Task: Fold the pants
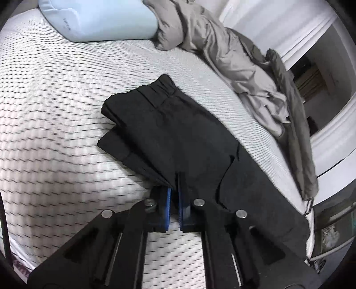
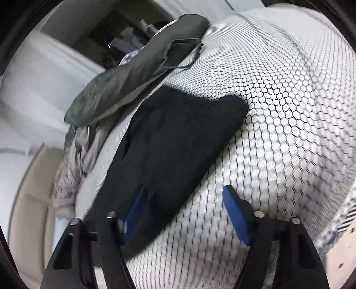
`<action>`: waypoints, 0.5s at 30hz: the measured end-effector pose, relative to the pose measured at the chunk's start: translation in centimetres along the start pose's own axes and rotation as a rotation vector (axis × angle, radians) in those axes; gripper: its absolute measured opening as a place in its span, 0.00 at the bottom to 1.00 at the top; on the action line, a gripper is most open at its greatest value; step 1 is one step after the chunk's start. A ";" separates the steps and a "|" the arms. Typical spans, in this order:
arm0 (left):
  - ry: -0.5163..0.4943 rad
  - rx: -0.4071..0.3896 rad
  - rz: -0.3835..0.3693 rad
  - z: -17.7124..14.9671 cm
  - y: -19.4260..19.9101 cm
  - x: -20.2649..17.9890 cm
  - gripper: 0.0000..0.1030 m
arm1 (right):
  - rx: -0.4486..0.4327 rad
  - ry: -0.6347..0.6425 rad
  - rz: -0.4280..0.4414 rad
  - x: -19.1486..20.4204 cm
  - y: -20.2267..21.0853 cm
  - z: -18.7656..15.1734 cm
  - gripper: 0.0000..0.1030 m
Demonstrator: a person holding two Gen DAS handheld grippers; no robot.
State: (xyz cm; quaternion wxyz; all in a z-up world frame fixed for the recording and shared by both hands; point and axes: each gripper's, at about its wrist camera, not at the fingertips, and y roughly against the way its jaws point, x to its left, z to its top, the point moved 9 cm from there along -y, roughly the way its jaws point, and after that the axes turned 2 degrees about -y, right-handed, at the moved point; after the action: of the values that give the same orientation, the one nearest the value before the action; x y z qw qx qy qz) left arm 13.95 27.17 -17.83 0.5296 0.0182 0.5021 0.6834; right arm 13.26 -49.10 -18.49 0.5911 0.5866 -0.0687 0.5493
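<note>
- While the left gripper (image 1: 174, 184) pinches the folded edge of the pants (image 1: 169, 131) on the mattress (image 1: 55, 93), keep tension low;
- right gripper (image 2: 184, 200) gapes wide over them; square edges before release.

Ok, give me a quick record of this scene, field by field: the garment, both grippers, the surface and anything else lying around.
garment: black pants, partly folded, flat on mattress
left hand-held gripper: shut on pants edge
right hand-held gripper: open, one finger over the pants
surface: white honeycomb-patterned mattress
other items: light blue pillow, rumpled grey bedding along the mattress edge
</note>
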 end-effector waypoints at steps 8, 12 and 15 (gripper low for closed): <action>-0.010 0.011 0.016 1.1 0.1 0.1 0.03 | -0.027 -0.045 0.060 1.2 -3.5 2.2 0.04; -0.096 -0.012 0.043 1.1 1.4 -1.5 0.03 | -0.148 0.108 0.034 3.4 1.6 1.9 0.01; -0.102 0.040 0.053 -0.2 1.1 -0.9 0.06 | -0.126 0.129 -0.018 2.0 3.2 0.3 0.03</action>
State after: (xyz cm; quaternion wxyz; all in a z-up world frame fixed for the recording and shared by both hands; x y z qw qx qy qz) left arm 13.45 26.48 -16.69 0.5356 0.0768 0.4875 0.6853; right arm 11.85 -49.16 -14.97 0.6349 0.5125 -0.0597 0.5751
